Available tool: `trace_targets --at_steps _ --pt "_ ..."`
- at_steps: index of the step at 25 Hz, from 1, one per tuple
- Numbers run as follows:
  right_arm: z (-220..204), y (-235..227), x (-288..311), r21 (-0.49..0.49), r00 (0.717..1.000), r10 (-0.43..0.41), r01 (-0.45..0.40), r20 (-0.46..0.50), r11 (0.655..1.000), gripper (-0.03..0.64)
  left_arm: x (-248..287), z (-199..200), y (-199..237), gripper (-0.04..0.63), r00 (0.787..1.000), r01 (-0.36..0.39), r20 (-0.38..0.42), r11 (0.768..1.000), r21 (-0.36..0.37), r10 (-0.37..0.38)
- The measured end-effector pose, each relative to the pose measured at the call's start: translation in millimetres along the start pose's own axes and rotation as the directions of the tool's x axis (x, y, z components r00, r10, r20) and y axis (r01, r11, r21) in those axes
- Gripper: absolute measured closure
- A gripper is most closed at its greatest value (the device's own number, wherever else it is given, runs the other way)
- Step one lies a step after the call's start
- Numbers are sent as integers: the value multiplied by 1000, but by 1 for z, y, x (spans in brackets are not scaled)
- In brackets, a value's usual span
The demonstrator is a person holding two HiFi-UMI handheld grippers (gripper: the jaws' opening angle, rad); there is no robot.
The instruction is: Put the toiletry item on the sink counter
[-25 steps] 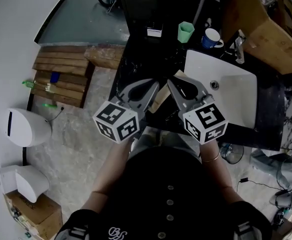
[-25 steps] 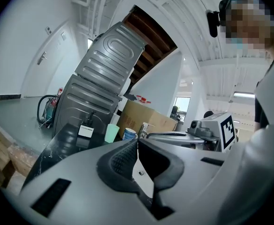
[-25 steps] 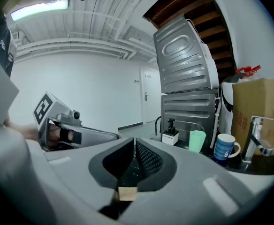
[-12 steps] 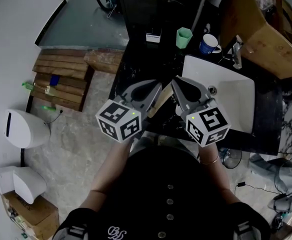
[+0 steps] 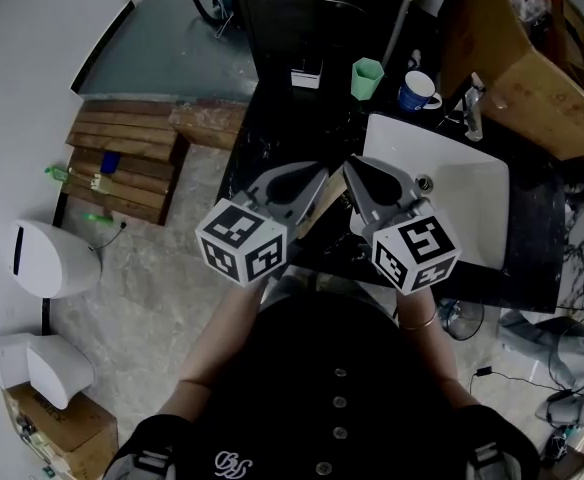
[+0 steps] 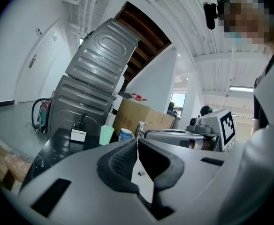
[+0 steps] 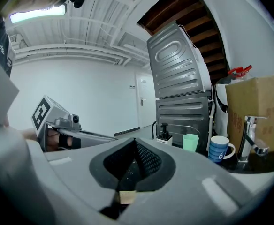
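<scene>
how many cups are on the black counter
2. A green cup stands at the back of the counter; a blue mug sits just right of it, beside the tap. Others may be hidden.

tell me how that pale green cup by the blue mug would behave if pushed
The pale green plastic cup looks thin-walled, so probably light. It is tall and tapers to a narrower base, so a high push may tip it. Its smooth sides could slip.
</scene>
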State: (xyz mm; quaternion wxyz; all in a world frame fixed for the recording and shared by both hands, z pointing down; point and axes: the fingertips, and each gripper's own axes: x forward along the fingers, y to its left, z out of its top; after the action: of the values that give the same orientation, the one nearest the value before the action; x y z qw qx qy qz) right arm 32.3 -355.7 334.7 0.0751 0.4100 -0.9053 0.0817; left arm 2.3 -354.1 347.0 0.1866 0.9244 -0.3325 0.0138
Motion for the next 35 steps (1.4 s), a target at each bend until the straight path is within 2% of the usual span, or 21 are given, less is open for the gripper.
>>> trace_targets --at_steps 12,35 --pt "-6 4 -1 1 1000 15 -15 -18 1000 614 4 -8 -4 581 999 18 -43 1000 21 -17" --pt "-16 12 -5 6 999 7 -7 -36 1000 614 -1 -21 -13 581 996 46 -80 999 10 -45"
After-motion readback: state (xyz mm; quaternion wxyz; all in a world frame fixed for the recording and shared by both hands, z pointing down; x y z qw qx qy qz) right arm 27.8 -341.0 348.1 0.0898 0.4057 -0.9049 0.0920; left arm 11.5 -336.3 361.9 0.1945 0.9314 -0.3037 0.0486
